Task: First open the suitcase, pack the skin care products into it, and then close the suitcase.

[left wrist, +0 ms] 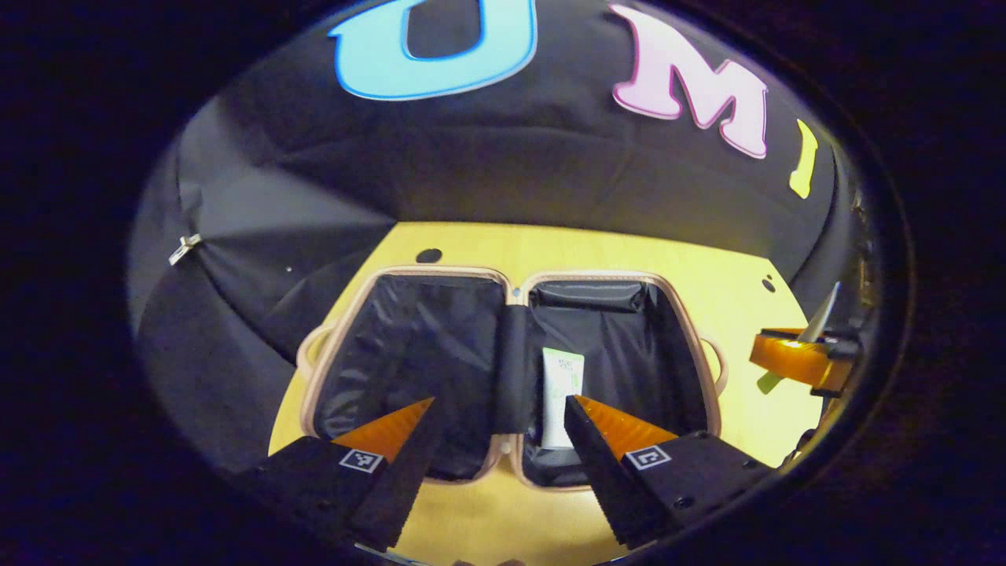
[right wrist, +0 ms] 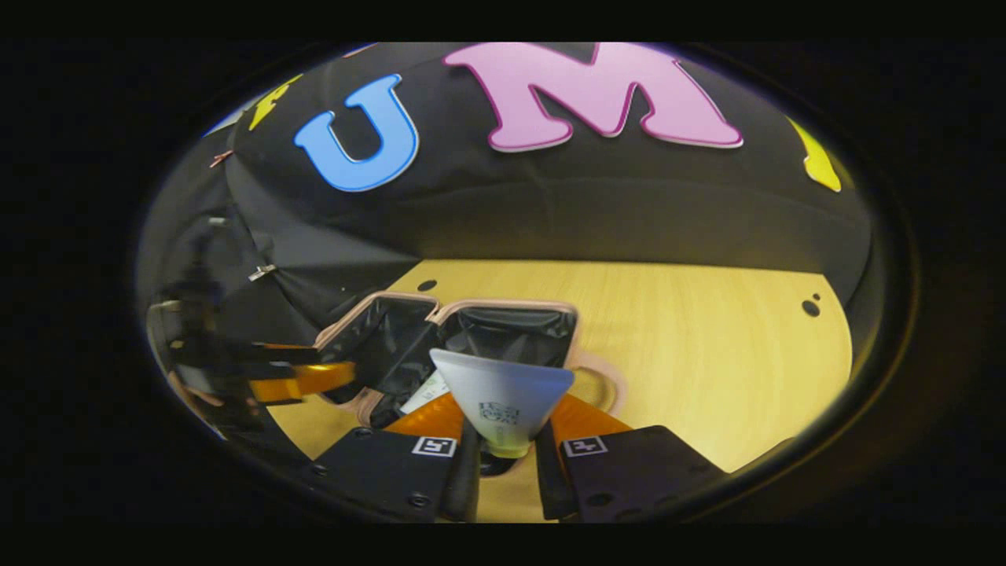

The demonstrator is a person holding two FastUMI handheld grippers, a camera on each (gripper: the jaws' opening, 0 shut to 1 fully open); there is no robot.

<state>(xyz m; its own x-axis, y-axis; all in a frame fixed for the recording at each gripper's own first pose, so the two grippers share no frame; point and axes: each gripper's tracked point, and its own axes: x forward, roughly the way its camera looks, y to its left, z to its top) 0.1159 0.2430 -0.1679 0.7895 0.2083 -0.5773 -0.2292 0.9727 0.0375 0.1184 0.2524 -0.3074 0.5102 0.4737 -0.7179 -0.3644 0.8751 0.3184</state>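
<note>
We see the suitcase (left wrist: 511,369) lying open on the table (left wrist: 629,259), one white tube (left wrist: 562,393) in its right half. Our left gripper (left wrist: 499,409) hovers above it, fingers spread. Our right gripper (right wrist: 503,452) clamps a second tube (right wrist: 503,401) right of the suitcase.

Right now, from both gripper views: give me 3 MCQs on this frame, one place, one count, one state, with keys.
1. Where does the white tube lie?
A. in the suitcase's right half, beside the hinge strip
B. on the table
C. in the left half

2. How many tubes lie inside the suitcase?
A. none
B. one
C. three

3. What is the right gripper doing?
A. open, empty
B. shut on the suitcase handle
C. shut on a second tube

Key: 1 A, the tube rests by the centre strip in the left gripper view. 2 B, a single tube lies there. 3 C, both fingers press its narrow end in the right gripper view.
</note>
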